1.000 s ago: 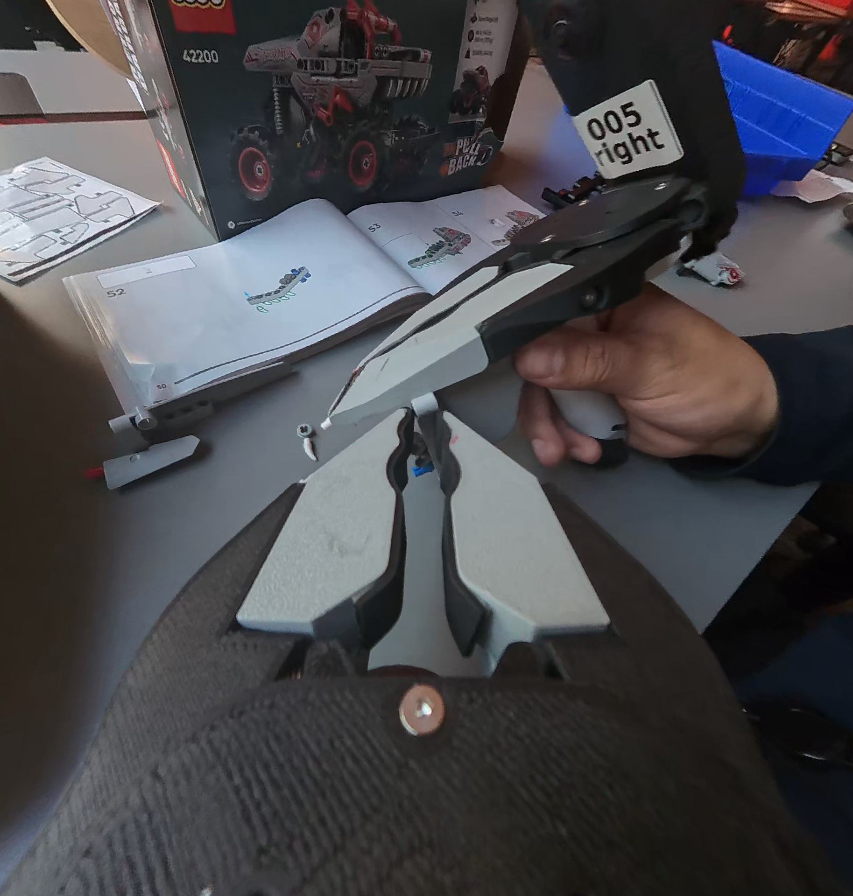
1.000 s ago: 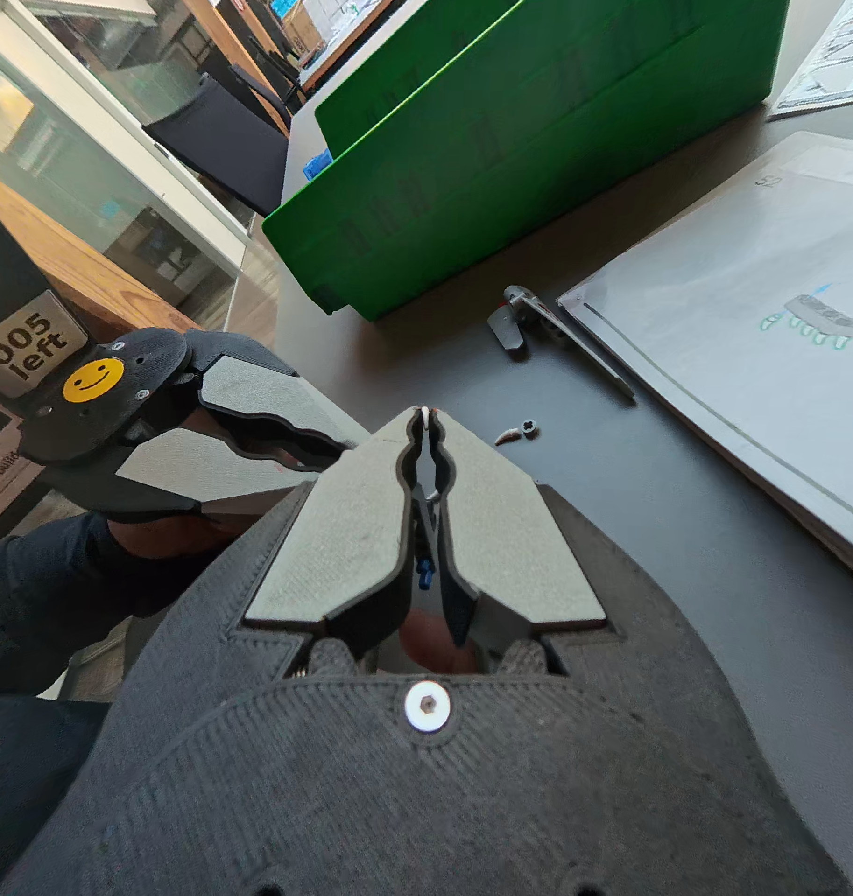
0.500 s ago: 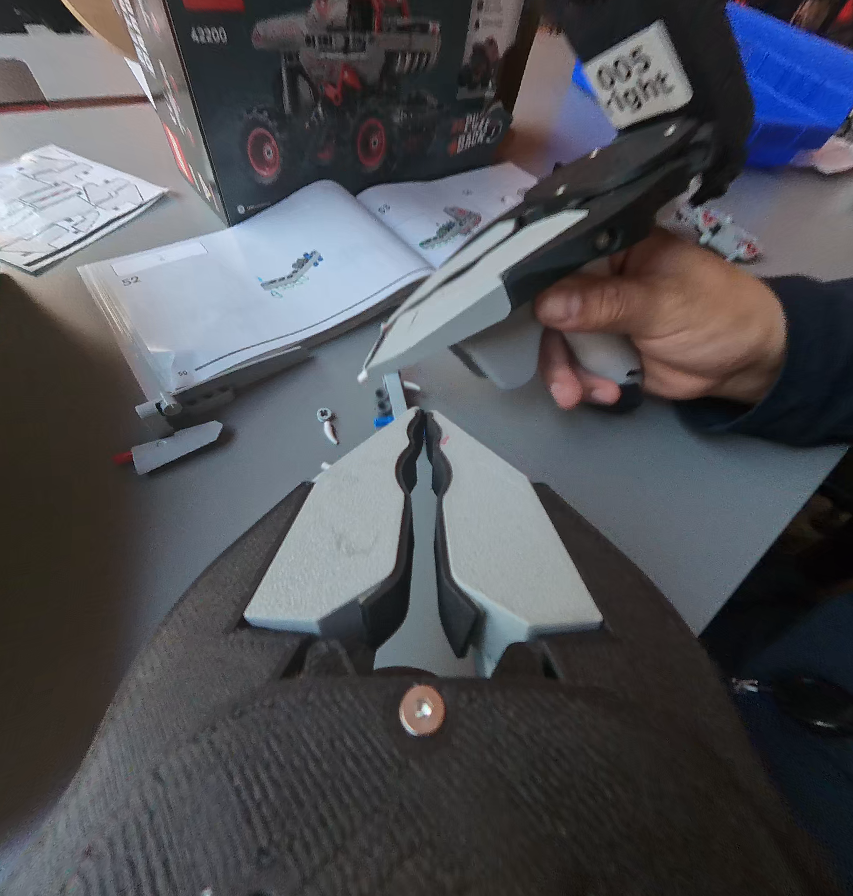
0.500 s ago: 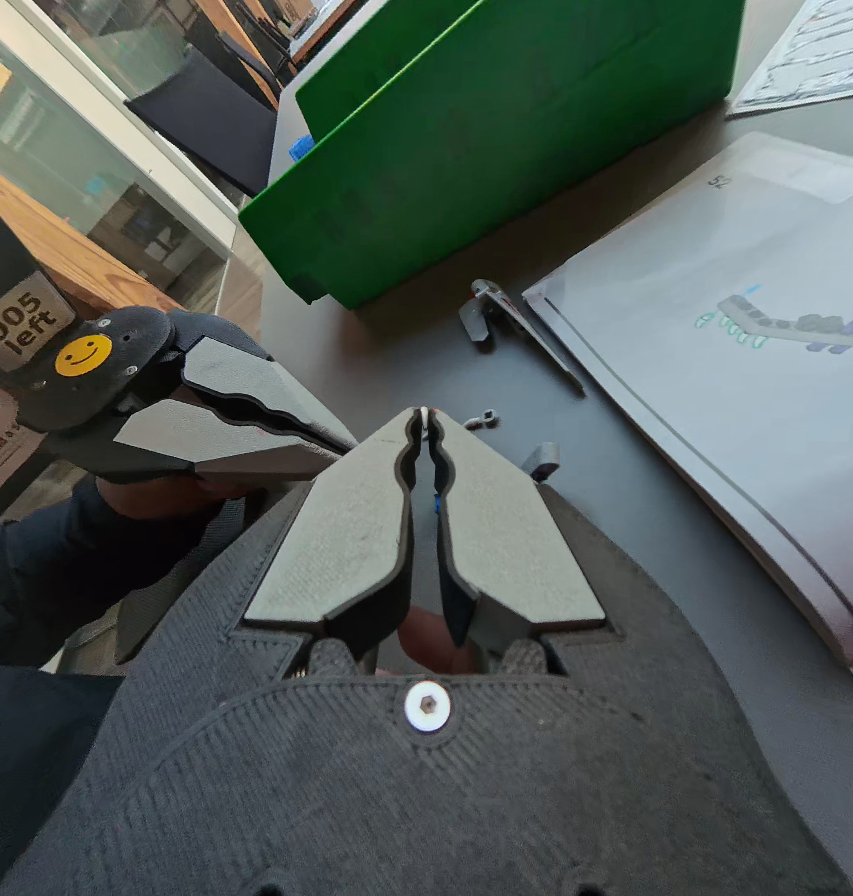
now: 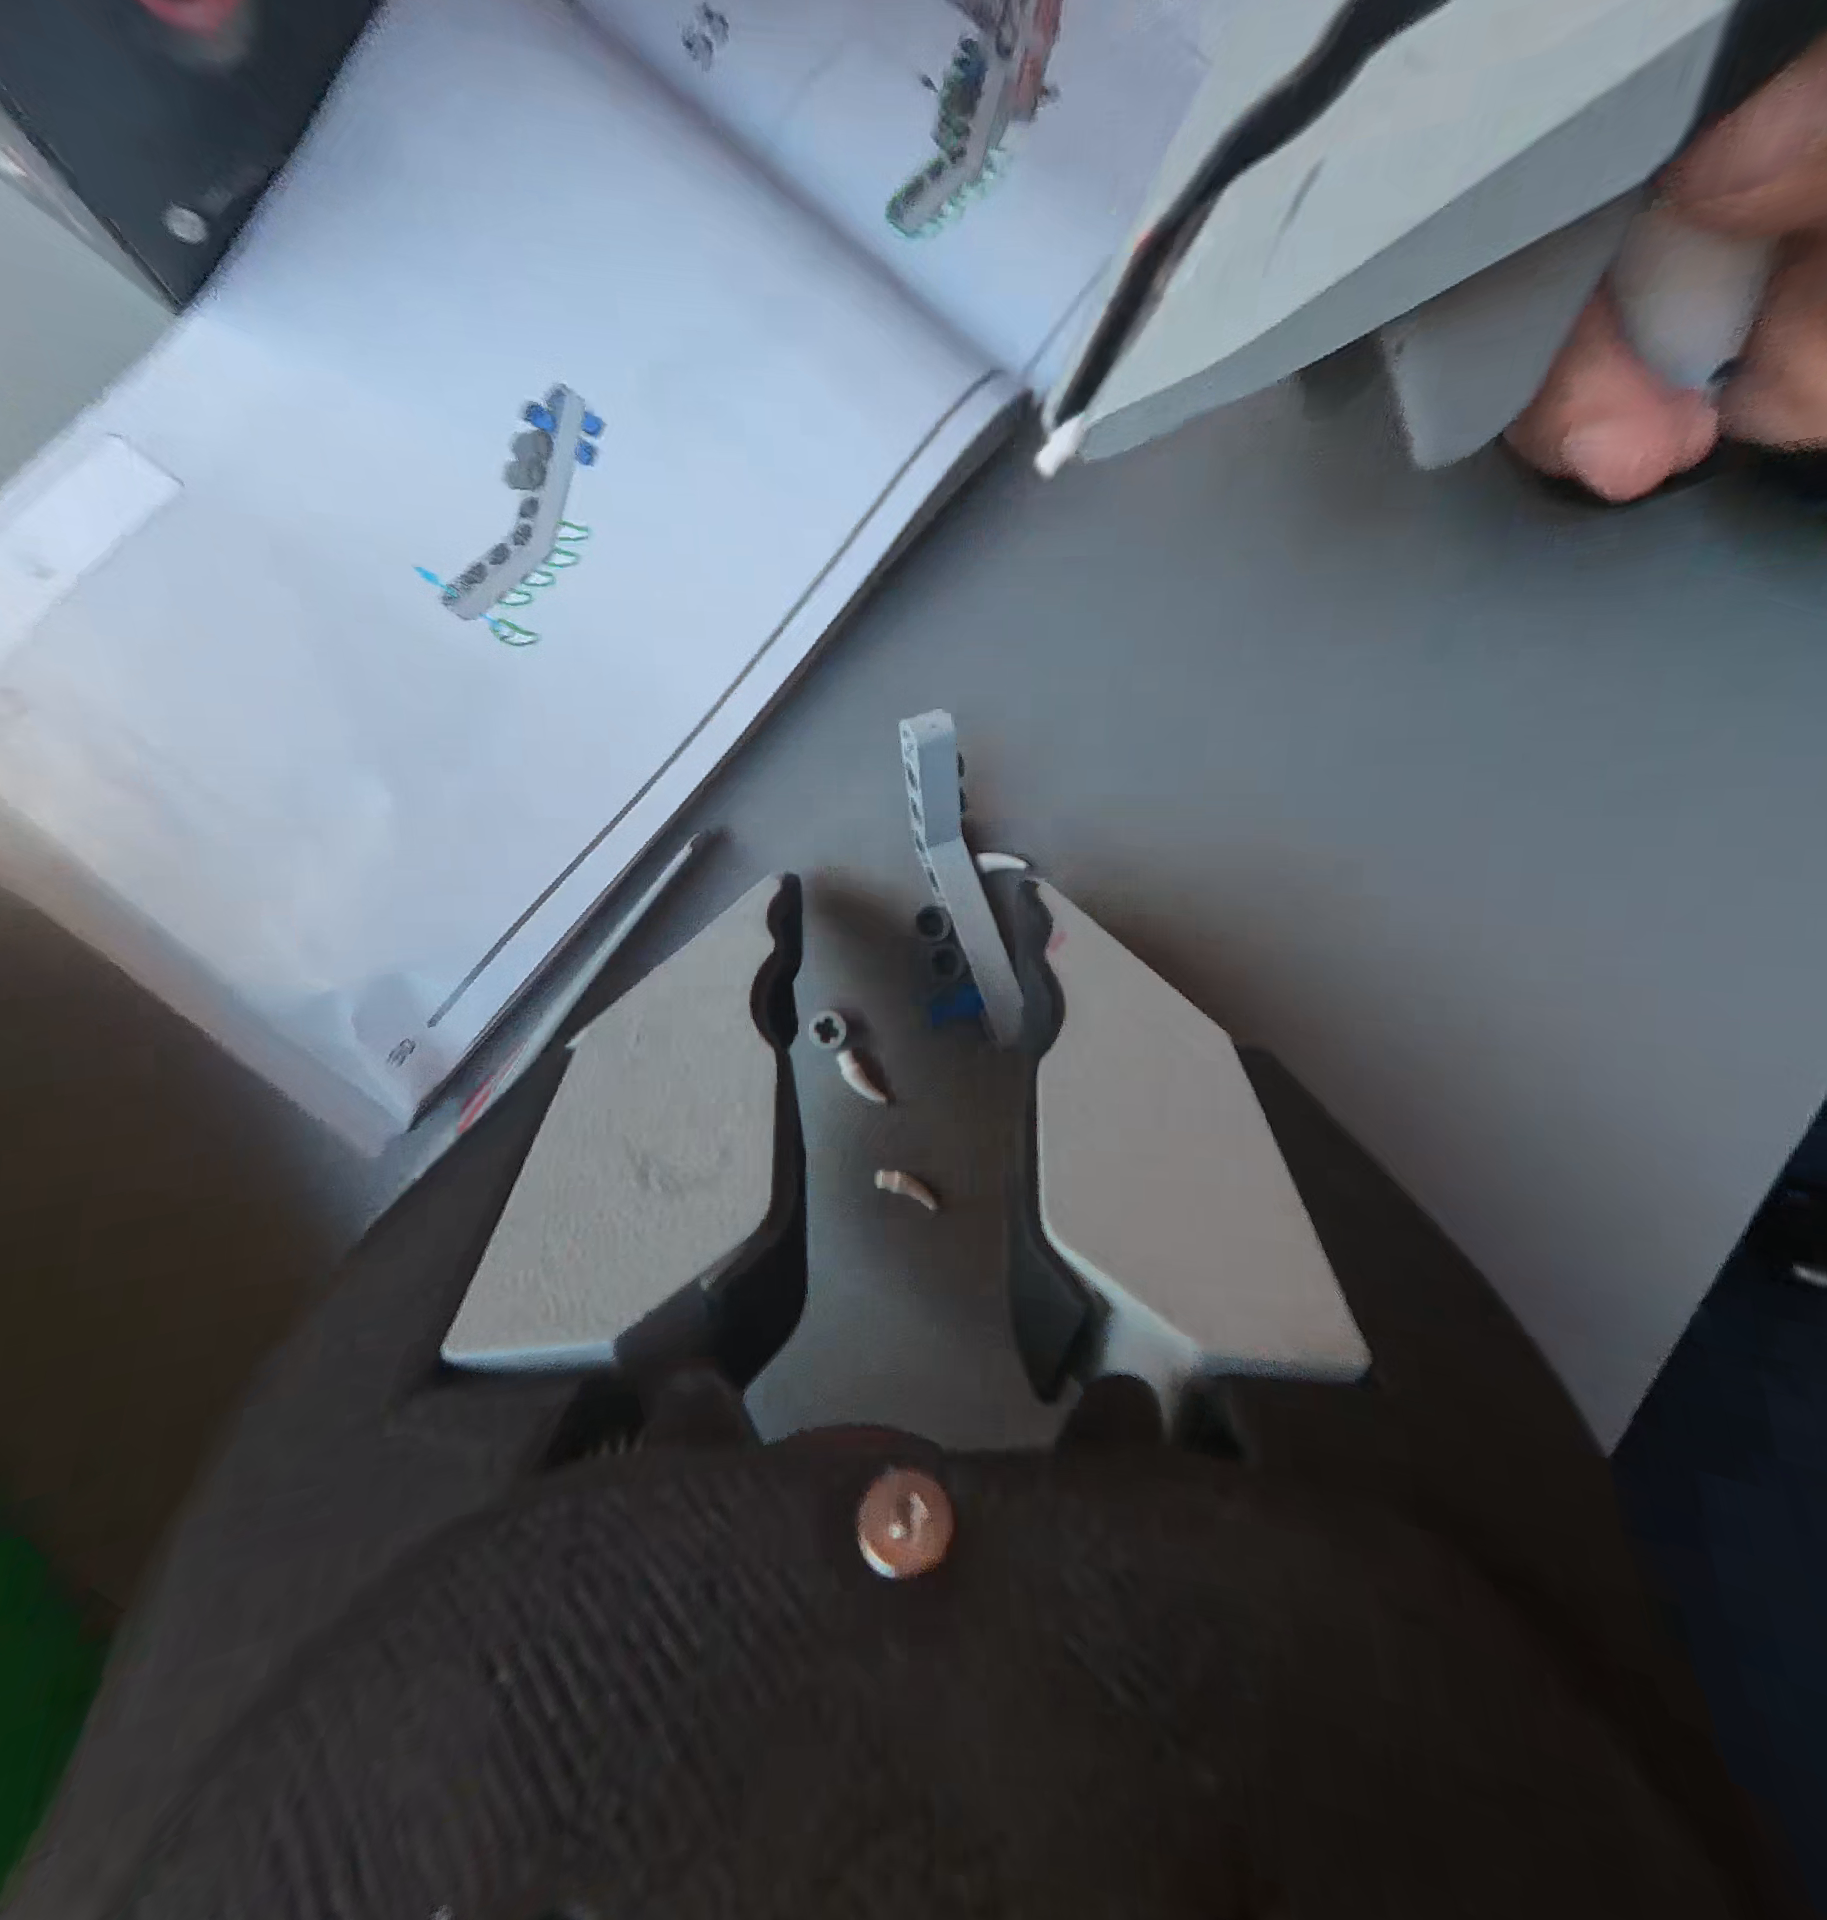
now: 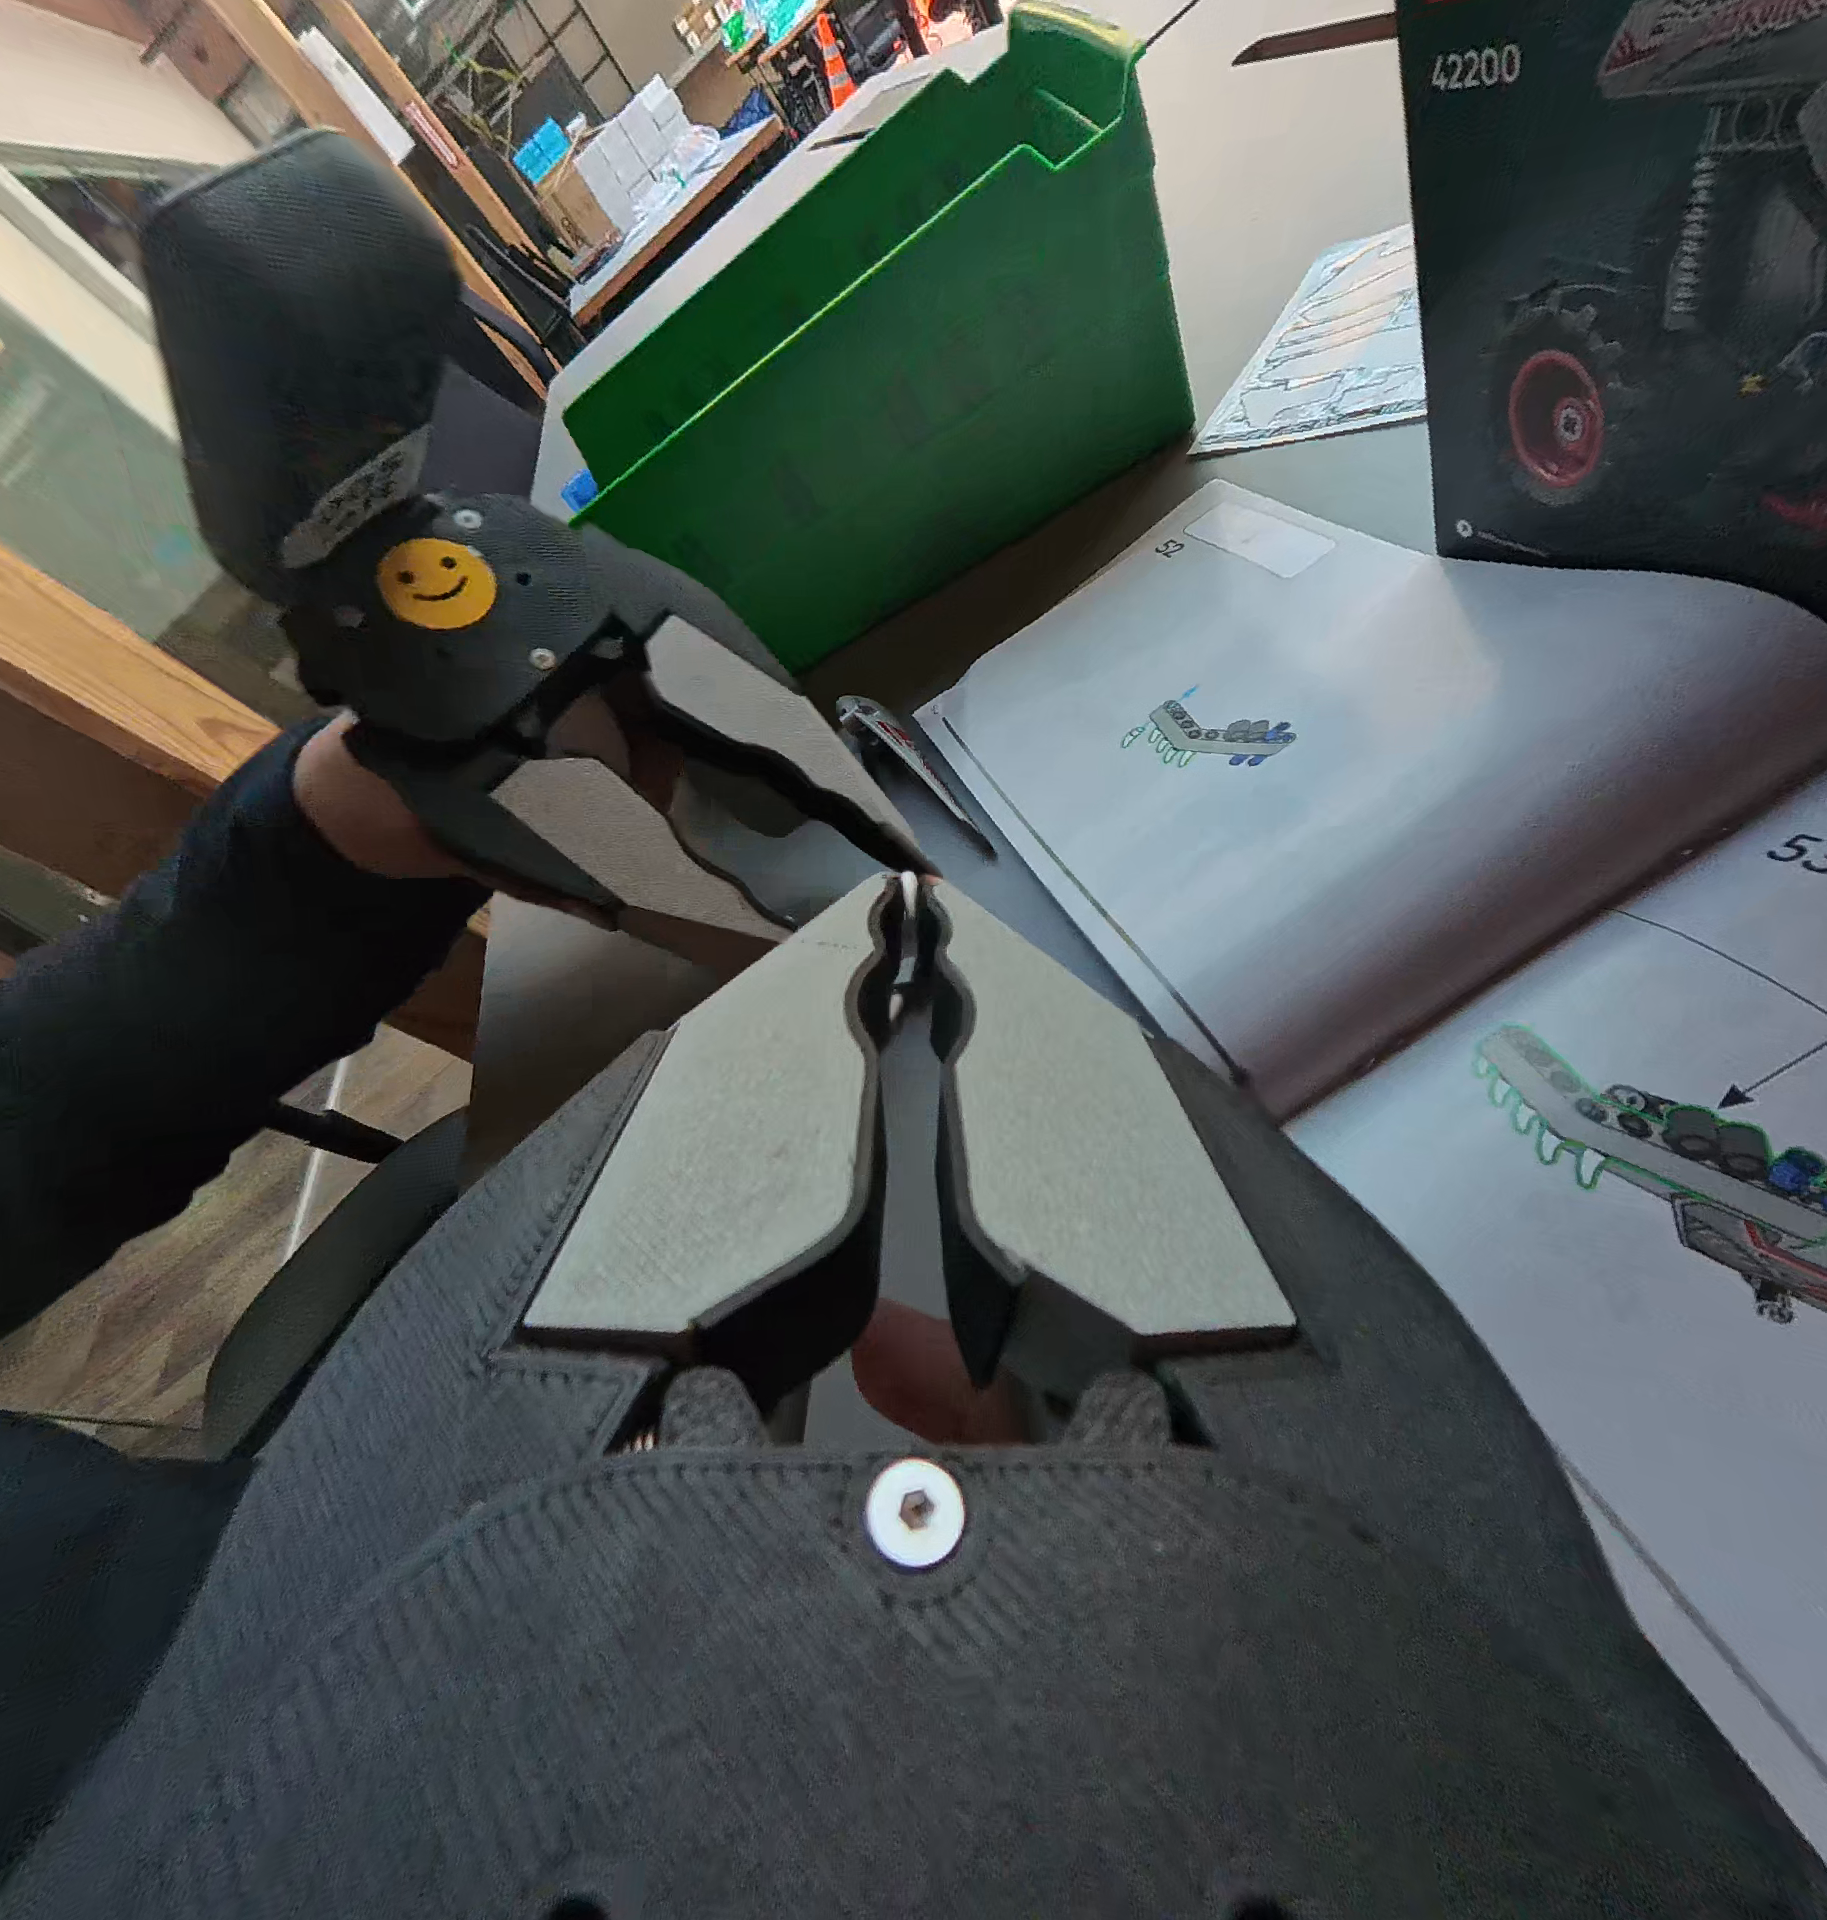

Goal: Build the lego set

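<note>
In the left wrist view my left gripper is open over the grey table. Between its fingers lie a grey curved beam with black and blue pins, close against the right finger, and loose white tooth pieces. I cannot tell whether the beam touches that finger. My right gripper is shut on a small white tooth that sticks out at its tips. It also shows at the upper right of the left wrist view, above and apart from the beam. The left gripper shows open in the right wrist view.
An open instruction booklet lies to the left of the beam and shows in the right wrist view. A green bin, the set's box and a sticker sheet stand behind. The table edge runs on the right. One gripper's finger ends stand about 7 cm off the other's.
My left gripper has opened and let go of the grey beam, which now lies between its fingers. It has tilted down toward the table. My right gripper has lifted away, still shut on the tooth.
</note>
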